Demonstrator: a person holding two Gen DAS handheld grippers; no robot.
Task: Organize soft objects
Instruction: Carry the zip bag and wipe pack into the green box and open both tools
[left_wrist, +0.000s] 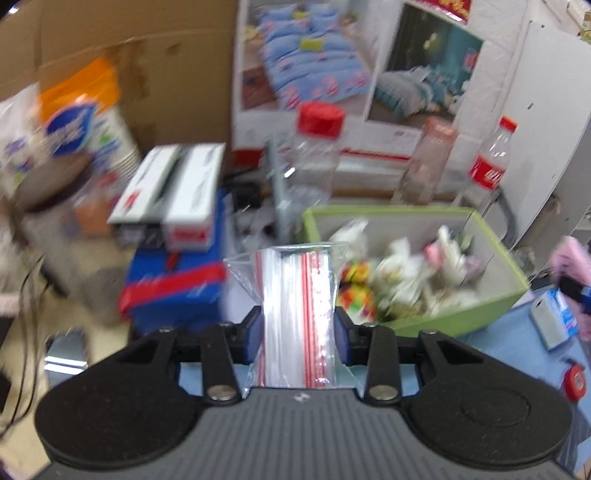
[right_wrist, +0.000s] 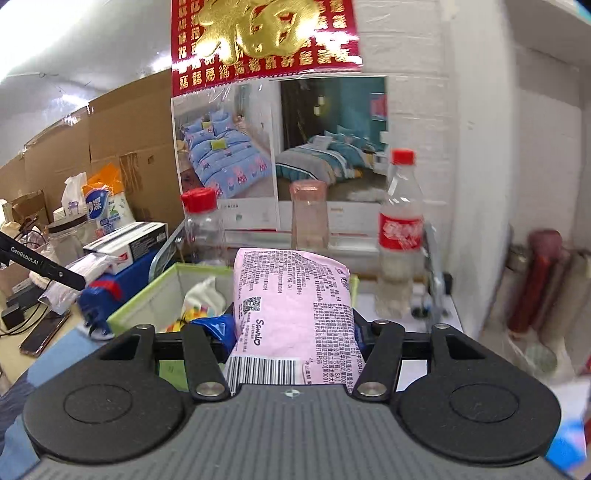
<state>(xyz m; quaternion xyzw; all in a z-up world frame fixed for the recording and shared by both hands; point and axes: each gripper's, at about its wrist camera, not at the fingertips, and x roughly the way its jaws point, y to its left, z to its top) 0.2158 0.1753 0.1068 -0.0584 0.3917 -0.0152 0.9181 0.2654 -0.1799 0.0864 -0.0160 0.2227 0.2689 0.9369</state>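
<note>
While the left claw is clenched on a pack of clear zip bags with red seal strips, the green box lies just ahead and to the right of it, already holding soft white and coloured items. To the left of that claw stand two white cartons on a blue box, and further left a tissue pack with a blue emblem — the left view is smeared, so its lettering cannot be read.

The right claw is grasping a pink soft pack, which stands up between its fingers directly over the near part of the green box. To do this step well, I judge, the pink pack should be lowered into bare room inside the box before the grip is eased, and the zip bags brought over the rim afterwards, so the two claws do not meet.

Readable writing: "Sanrio" and "LICENSE" beside a QR code on the pink pack, with a barcode label at its lower end. Off to the left of the right claw, the other tool's arm reads "GenRobot.AI". Beyond the box stand a red-capped jar, a pinkish bottle and a red-labelled cola bottle; above them hangs a red banner with gold characters.
</note>
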